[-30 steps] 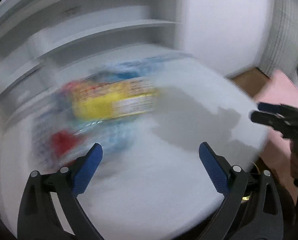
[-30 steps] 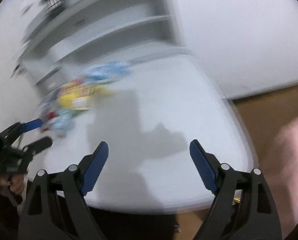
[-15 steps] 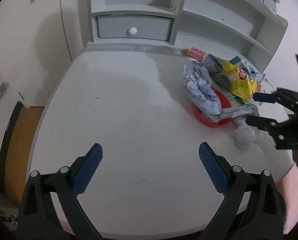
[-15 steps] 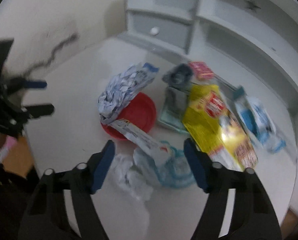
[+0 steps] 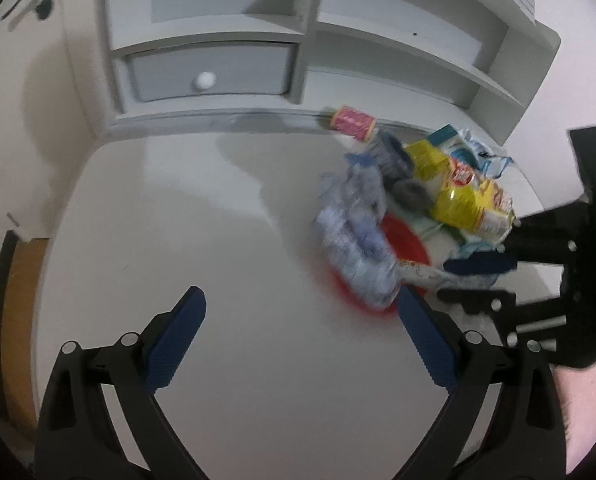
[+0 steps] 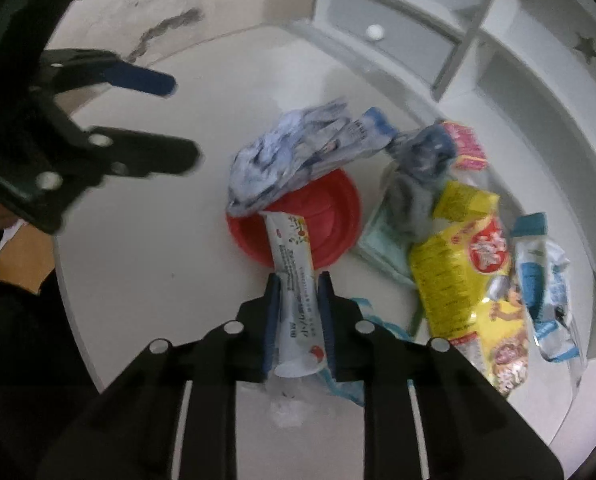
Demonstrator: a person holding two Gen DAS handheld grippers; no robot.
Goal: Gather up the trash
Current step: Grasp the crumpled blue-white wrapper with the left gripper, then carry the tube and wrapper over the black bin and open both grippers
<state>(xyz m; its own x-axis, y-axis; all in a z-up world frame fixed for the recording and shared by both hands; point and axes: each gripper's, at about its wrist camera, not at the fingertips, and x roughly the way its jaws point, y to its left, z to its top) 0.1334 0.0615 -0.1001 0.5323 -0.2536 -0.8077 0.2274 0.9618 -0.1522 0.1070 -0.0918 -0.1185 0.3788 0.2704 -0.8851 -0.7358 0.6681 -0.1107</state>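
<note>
A pile of trash lies on the white table [image 5: 177, 220]. In it are a red dish [image 6: 330, 208], a crumpled blue-white wrapper [image 6: 289, 156], a yellow snack bag [image 6: 466, 264] and a white printed tube [image 6: 291, 256]. My right gripper [image 6: 298, 280] is shut on the tube, whose far end rests on the dish. In the left wrist view the right gripper [image 5: 458, 280] comes in from the right onto the tube [image 5: 422, 274]. My left gripper [image 5: 300, 300] is open and empty, just left of the pile over bare table; the right wrist view shows the left gripper [image 6: 181, 120] at upper left.
A white shelf unit with a knobbed drawer [image 5: 209, 76] backs the table. A pink pack [image 5: 354, 122], a grey bundle [image 6: 418, 168], a blue-white packet [image 6: 546, 280] and a crumpled tissue [image 6: 287, 408] also lie about. Brown floor [image 5: 17, 320] shows past the left edge.
My right gripper swung over the pile, came down and shut on the white tube. My left gripper drew closer to the pile and stayed open.
</note>
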